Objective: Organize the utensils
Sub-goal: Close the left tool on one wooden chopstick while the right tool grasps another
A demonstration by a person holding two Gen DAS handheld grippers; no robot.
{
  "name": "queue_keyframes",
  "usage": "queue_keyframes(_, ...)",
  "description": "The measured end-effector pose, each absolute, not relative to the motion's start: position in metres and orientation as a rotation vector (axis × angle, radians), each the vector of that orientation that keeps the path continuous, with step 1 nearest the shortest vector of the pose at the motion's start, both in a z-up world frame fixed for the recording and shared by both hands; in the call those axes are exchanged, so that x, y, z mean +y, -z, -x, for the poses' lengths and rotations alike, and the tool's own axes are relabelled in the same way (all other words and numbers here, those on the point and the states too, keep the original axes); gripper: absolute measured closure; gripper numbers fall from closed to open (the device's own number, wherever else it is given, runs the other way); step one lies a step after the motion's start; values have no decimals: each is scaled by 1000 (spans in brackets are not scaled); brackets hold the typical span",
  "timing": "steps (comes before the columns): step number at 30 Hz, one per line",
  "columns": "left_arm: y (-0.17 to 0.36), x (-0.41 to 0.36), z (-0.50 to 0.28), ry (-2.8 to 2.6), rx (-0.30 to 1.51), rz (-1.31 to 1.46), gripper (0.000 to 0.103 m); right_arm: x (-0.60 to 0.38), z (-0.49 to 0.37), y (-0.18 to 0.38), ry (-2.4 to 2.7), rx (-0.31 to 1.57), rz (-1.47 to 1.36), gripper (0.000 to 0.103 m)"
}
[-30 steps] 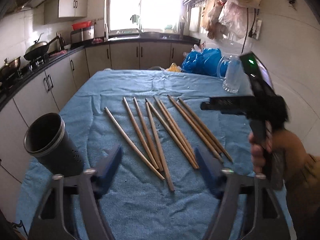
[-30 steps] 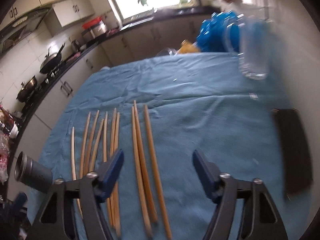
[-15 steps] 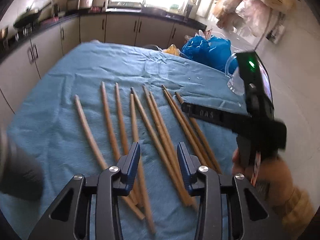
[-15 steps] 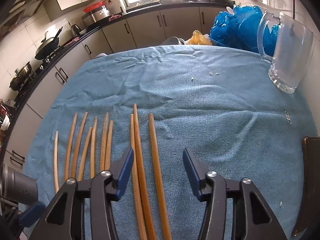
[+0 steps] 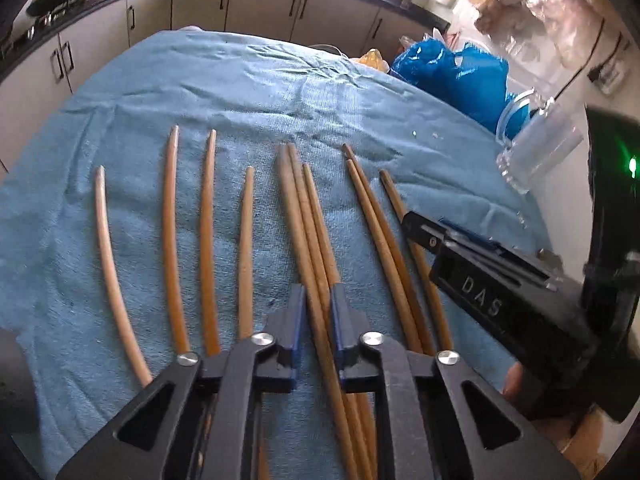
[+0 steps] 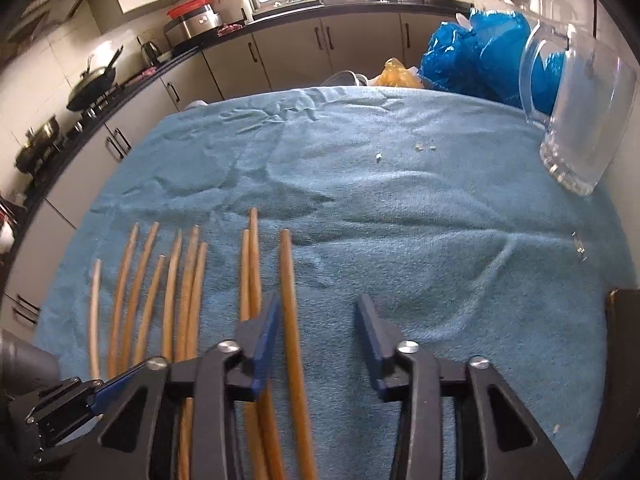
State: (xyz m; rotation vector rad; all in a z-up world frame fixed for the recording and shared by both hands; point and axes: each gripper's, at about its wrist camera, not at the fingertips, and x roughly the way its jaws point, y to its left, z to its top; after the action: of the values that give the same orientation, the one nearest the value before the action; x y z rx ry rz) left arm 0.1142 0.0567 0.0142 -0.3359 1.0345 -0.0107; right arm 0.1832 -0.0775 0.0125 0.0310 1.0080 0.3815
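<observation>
Three raised letters, "DAS", read on the black body of the right hand-held gripper [image 5: 424, 228] as the left wrist camera sees it, with a green light glowing on the unit behind it. Ten long brown wooden chopsticks [image 5: 170, 240] lie side by side on the blue terry towel [image 5: 260, 80] that covers the bench. Beyond the chopsticks' far tips, at the towel's right edge, stands a clear glass mug [image 6: 580, 120], with crumpled blue plastic bags [image 6: 480, 56] behind it. Left of the chopsticks a dark grey cylindrical holder [image 6: 24, 364] shows only at the frame edge.

The left hand-held gripper [image 5: 318, 312] has just been closing and now clamps one chopstick of the middle cluster [image 5: 296, 216] between its blue pads. The right hand-held gripper's jaws have also been closing but stand apart, straddling the rightmost chopstick [image 6: 288, 292], which runs just beside the left pad; contact cannot be told.
</observation>
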Motion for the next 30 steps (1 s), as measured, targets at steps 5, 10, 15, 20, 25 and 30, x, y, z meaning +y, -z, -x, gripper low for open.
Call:
queue_keyframes(5,-14,55,-103,28,1039,339,97,-77,-181,-14,-410,1032,-23,97)
queue_keyframes(10,-14,58,-83,69,1062,380,97,-92,-167,-13,-391,1061,-47,97)
queue_keyframes(15,-16,63,-46,106,1093,401,97,-122,-142,-12,-370,1103,-113,97)
queue_keyframes(20,-10,60,4,158,1182,406,98,-151,-101,-13,-361,1155,-160,97)
queue_keyframes(25,-14,43,46,244,1218,326,97,-172,-50,-14,-369,1208,-178,97)
queue_keyframes(30,-21,34,62,304,1202,257,97,-184,-13,-14,-351,1244,-166,96)
